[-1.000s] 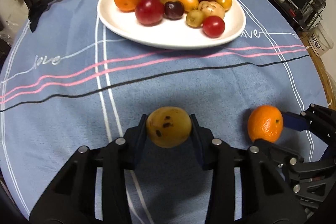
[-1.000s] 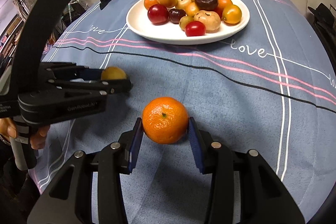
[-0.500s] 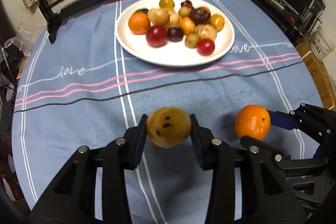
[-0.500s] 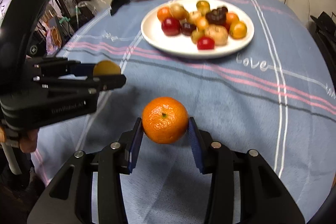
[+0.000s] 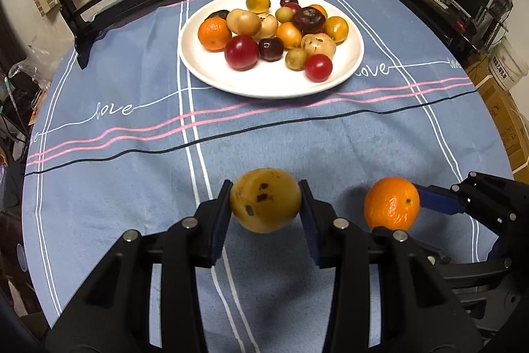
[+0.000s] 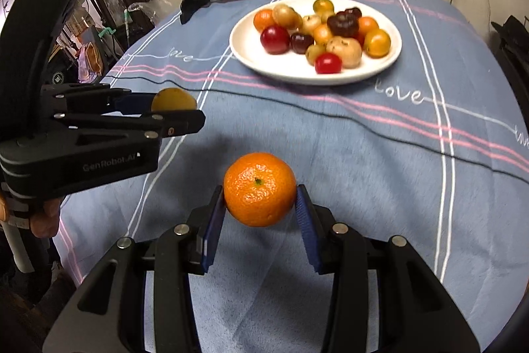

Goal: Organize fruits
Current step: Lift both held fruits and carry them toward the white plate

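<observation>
cloth (image 5: 297, 141): "love" in white script, left of the plate (image 5: 350, 68) and again at its right | cloth, right view: "love" near the plate, a blurred one further left | left gripper (image 6: 185, 118) body: "GenRobot.AI"

Warm indoor light is falling from above, leaving soft shadows on the blue cloth (image 5: 330, 138) under each tool and a faint sheen on the white plate (image 5: 264, 85). Fisheye distortion is bending the desk edges, dark vignetting is filling the corners, and the right wrist view is looking slightly blurred.
</observation>
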The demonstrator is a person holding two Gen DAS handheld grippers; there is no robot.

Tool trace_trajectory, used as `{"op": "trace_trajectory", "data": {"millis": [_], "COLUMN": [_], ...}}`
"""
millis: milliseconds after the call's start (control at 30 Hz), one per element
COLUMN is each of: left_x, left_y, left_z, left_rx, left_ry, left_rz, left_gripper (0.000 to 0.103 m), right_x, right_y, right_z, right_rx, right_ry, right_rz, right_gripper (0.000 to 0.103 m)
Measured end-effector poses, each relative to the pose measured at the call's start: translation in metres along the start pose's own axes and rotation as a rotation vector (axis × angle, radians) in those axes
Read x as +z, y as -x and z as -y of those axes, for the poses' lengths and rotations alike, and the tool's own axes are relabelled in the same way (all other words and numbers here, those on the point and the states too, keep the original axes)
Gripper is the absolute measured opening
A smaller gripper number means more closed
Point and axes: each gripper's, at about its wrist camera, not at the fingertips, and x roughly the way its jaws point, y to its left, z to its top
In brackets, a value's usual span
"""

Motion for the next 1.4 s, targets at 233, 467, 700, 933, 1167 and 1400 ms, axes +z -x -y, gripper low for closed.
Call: {"op": "trace_trajectory", "data": {"millis": [233, 467, 700, 933, 1167, 1400], "left_x": [0.005, 0.004, 0.005, 0.009, 0.060, 0.132], "left_y": [-0.007, -0.019, -0.023, -0.027, -0.007, -0.005], "left_z": [0.000, -0.001, -0.001, -0.001, -0.023, -0.026], "left_rx": [0.001, 0.002, -0.003, -0.012, -0.047, -0.015], "left_ry": [-0.003, 0.000, -0.006, -0.005, 0.056, 0.050], "left_rz": [-0.010, -0.039, -0.042, -0.054, 0.036, 0.119], "left_gripper": [0.040, 0.040, 0.040, 0.040, 0.040, 0.040], "right_x": [0.003, 0.003, 0.006, 0.010, 0.072, 0.141], "right_y": [-0.007, -0.017, -0.020, -0.023, 0.011, 0.011], "right_z": [0.002, 0.002, 0.004, 0.007, 0.024, 0.049], "right_rx": [0.011, 0.024, 0.031, 0.028, -0.015, -0.041], "right_ry": [-0.007, -0.007, -0.007, 0.004, 0.029, 0.027], "right_rz": [-0.004, -0.033, -0.038, -0.049, 0.099, 0.191], "right_gripper": [0.043, 0.043, 0.043, 0.043, 0.043, 0.043]}}
